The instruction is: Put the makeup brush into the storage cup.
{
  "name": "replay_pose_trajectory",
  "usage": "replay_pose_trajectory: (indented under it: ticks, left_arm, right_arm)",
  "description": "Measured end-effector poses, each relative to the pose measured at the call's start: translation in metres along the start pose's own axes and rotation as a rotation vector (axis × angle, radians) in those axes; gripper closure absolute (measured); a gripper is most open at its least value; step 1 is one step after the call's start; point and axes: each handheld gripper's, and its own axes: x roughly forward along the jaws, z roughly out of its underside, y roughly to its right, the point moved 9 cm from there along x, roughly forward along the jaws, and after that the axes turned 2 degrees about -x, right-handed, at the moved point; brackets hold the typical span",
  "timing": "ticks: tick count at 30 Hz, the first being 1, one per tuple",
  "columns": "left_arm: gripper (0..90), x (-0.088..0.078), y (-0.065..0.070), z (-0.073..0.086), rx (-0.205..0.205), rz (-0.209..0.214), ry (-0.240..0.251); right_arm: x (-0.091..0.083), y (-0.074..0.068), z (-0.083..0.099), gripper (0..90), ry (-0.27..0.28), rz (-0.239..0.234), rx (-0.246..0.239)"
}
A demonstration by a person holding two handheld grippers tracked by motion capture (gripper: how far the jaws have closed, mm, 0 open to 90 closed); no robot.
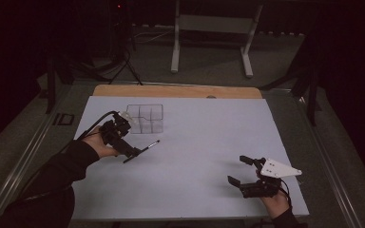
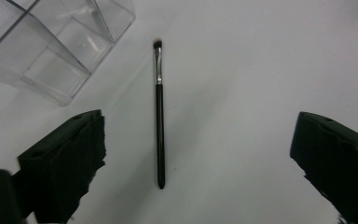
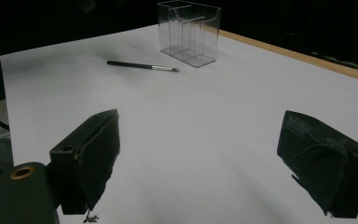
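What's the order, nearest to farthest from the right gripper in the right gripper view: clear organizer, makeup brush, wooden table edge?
1. Makeup brush: lying flat on the white sheet, ahead and left of the right gripper, whose jaws stand open.
2. Clear organizer: upright just beyond the brush's bristle end.
3. Wooden table edge: strip past the sheet, behind the organizer and running right.

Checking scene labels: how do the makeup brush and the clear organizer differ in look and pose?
The makeup brush is thin, black and opaque, lying flat on the table; the clear organizer is a see-through box with compartments, standing upright. The left gripper hovers open over the brush; the organizer sits off to the side. Both rest on the same white surface.
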Motion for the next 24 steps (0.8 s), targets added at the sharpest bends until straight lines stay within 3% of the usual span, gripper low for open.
replay_pose_trajectory:
  ticks: [8,14,24]
  left_arm:
    - [8.4,0.009,0.003,-0.007,0.029,0.022,-0.046]
    - [17.7,0.017,0.004,-0.008,0.051,0.052,-0.107]
    - [29.3,0.031,0.002,-0.012,0.041,0.057,-0.175]
  right_arm:
    - [0.000,0.001,0.000,13.0,-0.001,0.003,0.001]
    - [0.000,0.001,0.000,12.9,0.002,0.004,0.004]
    - [0.001,0.000,0.000,12.9,0.001,0.000,0.003]
